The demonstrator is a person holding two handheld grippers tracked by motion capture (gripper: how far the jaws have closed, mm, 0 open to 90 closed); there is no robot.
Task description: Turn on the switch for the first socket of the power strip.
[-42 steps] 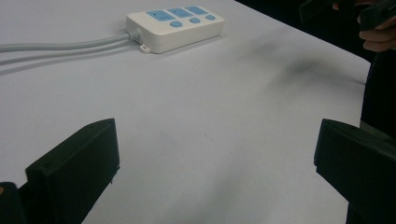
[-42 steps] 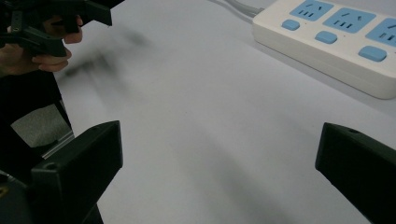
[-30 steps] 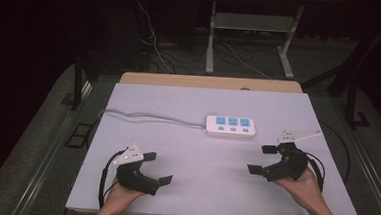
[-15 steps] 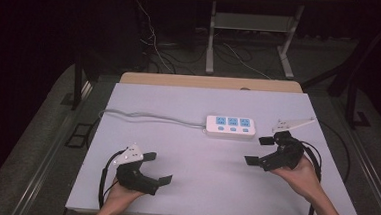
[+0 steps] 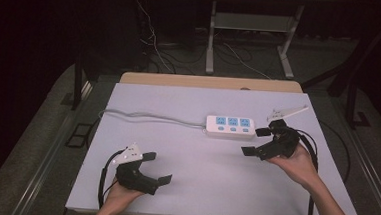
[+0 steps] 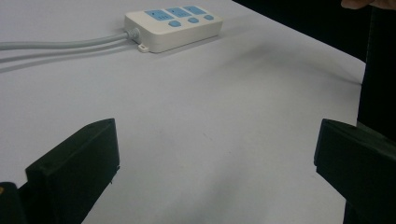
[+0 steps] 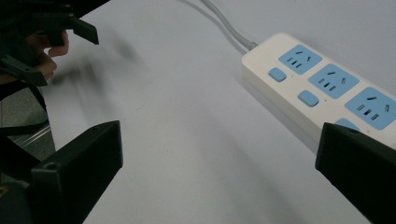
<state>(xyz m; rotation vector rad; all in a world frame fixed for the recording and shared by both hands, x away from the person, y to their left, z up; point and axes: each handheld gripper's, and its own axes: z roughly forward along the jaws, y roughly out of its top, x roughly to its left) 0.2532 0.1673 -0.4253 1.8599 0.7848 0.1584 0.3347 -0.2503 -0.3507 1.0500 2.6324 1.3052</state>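
High view: the right claw point(image 5: 257, 141), released, hangs just beside the power strip point(image 5: 231, 126) near the counter point(image 5: 189, 102) far edge; a careless sweep could shove it. The left claw point(image 5: 155, 168), released, sits by the near edge. No containers.

Left gripper view: strip point(image 6: 173, 24) well ahead.

Right gripper view: strip point(image 7: 322, 84) close; its cable point(image 7: 224, 23) could snag.

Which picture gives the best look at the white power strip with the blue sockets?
The right gripper view: the white plastic power strip with blue sockets lies close, its slots and buttons sharp. The left gripper view shows it far off, whole with its grey cable. The high view shows it small, mid-table.
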